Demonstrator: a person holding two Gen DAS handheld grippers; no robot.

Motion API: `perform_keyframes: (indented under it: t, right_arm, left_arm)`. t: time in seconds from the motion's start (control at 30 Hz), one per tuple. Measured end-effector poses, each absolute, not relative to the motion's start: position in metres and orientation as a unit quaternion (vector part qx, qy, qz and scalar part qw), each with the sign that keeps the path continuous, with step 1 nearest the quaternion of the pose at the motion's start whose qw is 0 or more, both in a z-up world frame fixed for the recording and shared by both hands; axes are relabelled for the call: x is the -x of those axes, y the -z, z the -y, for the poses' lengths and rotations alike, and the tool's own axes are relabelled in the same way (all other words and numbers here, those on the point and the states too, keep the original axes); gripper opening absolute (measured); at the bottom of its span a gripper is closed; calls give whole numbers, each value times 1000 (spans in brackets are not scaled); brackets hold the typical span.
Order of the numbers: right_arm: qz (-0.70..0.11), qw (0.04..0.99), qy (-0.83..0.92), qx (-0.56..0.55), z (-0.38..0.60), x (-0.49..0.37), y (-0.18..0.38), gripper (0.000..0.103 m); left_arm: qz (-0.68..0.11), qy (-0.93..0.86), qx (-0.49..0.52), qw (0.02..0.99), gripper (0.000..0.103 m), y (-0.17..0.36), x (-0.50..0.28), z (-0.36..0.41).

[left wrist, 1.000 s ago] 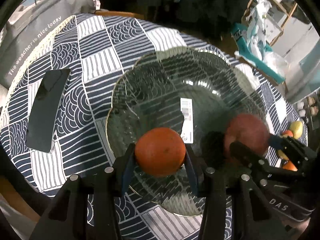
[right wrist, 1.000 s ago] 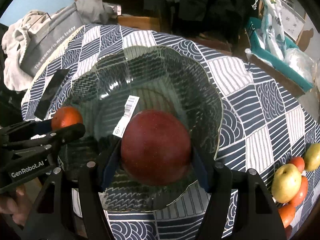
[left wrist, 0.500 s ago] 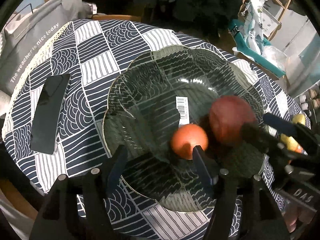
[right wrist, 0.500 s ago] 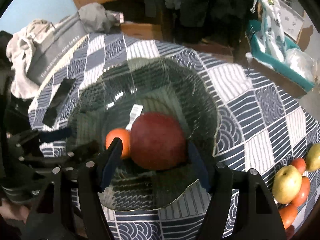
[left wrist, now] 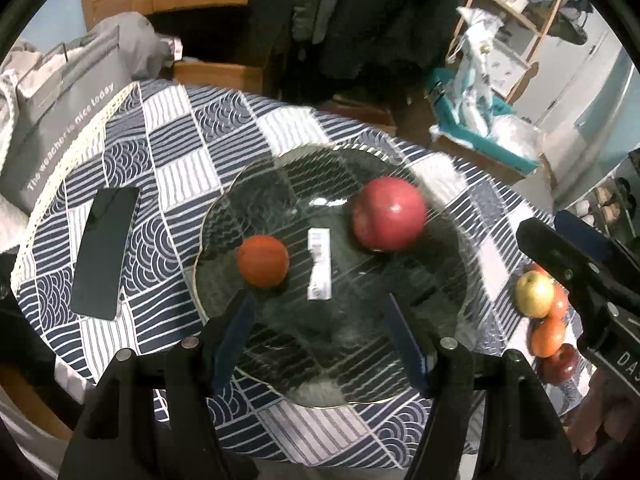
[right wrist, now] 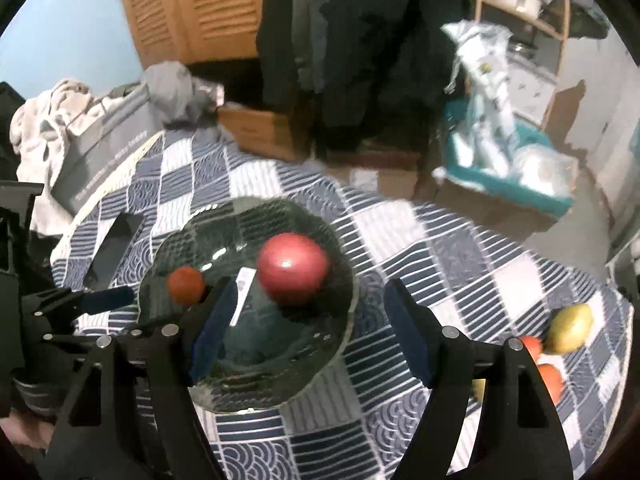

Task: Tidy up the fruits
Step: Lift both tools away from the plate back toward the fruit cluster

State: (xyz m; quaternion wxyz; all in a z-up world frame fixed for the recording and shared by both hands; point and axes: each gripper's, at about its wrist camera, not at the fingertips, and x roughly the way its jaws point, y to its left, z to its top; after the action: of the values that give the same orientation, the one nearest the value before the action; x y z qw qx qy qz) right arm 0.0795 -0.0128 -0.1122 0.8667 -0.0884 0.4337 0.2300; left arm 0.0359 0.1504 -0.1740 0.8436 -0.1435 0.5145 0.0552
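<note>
A dark glass plate (left wrist: 420, 384) sits on the checked tablecloth and holds an orange (left wrist: 262, 261) on its left and a big red apple (left wrist: 388, 213) on its right, with a white barcode label between them. My left gripper (left wrist: 320, 332) is open and empty above the plate's near edge. My right gripper (right wrist: 308, 332) is open and empty, raised over the plate's (right wrist: 320, 372) right side; the red apple (right wrist: 292, 273) and the orange (right wrist: 185, 285) lie beyond it. Loose fruit lies to the right: a yellow apple (left wrist: 534, 294), oranges (left wrist: 547, 336) and a yellow fruit (right wrist: 570, 329).
A black phone (left wrist: 105, 252) lies on the cloth left of the plate. A grey bag (left wrist: 56, 128) stands at the table's far left edge. The right gripper's body (left wrist: 580, 272) shows at the right in the left wrist view. Boxes and a teal bin (right wrist: 504, 184) lie beyond the table.
Both grippers opened and let go: the orange and the red apple now rest in the plate. Both grippers have drawn back and up from the plate.
</note>
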Motion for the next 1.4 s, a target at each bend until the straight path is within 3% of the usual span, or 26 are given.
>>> perform_keyframes:
  t: [0.17, 0.3, 0.63, 1.23, 1.4]
  right_arm:
    - [-402, 885, -216, 87, 28, -71, 87, 76]
    - [-373, 901, -201, 93, 38, -61, 68, 76]
    - [-317, 924, -191, 95, 63, -38, 24, 76]
    - [-305, 941, -141, 43, 148, -21, -7, 76]
    - [-303, 944, -126, 29, 170, -17, -11, 76]
  left_arm:
    - [-493, -44, 143, 857, 69, 148, -32, -141]
    - [-464, -38, 134, 875, 75, 125, -25, -133]
    - [-407, -24, 123, 905, 75, 81, -13, -116]
    - [-349, 25, 101, 931, 76, 38, -2, -67]
    - [-343, 34, 89, 934, 80, 31, -1, -51]
